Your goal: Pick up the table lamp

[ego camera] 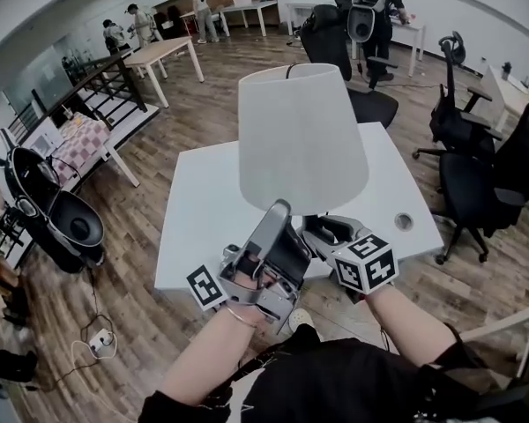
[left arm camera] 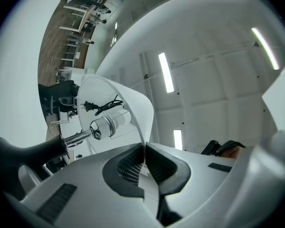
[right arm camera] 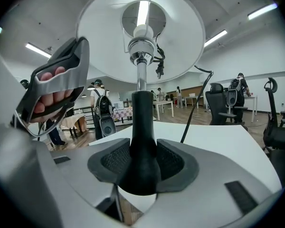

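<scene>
Holding the table lamp (ego camera: 301,139) upright over the white worktop (ego camera: 203,214), we have the right claw (right arm camera: 142,161) clamped on its black stem (right arm camera: 141,113) and the left claw (left arm camera: 145,156) pinched shut on the shade rim (left arm camera: 143,127) above.

I am the left gripper (left arm camera: 145,147), and my jaws are pressed together on the thin rim of the white lampshade (left arm camera: 133,103), which runs up and to the left from my ribbed dark pads (left arm camera: 128,167). Inside the shade lies a pale socket (left arm camera: 109,123) on a chrome stem (left arm camera: 78,137), which meets a black stem (left arm camera: 23,151) at near left. A black plug (left arm camera: 88,106) and its cord (left arm camera: 109,104) hang by the socket. Beyond is a white ceiling with strip lights (left arm camera: 166,72).
</scene>
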The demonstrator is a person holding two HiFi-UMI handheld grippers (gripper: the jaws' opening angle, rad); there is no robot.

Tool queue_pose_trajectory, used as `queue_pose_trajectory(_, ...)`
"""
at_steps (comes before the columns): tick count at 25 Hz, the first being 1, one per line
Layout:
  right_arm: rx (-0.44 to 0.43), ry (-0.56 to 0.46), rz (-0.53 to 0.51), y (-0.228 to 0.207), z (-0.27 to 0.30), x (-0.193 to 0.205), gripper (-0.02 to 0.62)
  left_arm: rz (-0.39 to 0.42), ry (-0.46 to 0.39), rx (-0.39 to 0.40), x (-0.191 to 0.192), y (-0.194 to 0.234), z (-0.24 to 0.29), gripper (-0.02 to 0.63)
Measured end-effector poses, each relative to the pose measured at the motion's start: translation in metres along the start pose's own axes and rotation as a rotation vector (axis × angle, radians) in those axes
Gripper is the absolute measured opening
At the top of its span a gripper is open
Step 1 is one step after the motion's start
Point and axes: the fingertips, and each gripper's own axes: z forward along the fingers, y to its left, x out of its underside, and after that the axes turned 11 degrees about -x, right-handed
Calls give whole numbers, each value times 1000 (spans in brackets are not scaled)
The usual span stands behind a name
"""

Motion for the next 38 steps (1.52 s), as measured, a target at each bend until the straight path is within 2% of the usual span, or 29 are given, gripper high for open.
queue_pose_trajectory(11,-9,-111,-88,44,-52,-38,183,101,10,58,30,-76,7,18)
queue_pose_trajectory(19,-21,-176,-149,81,-55,-62,183,166,19,94,28,-120,-9,18)
queue_pose_trajectory(28,-34,-190,-106,157,-49,-46,183,176,33,75,25,-164,-62,18)
queue_pose_trajectory(38,-25,-179,-60,232,-52,-11,183,164,62,40,44,-199,-121,18)
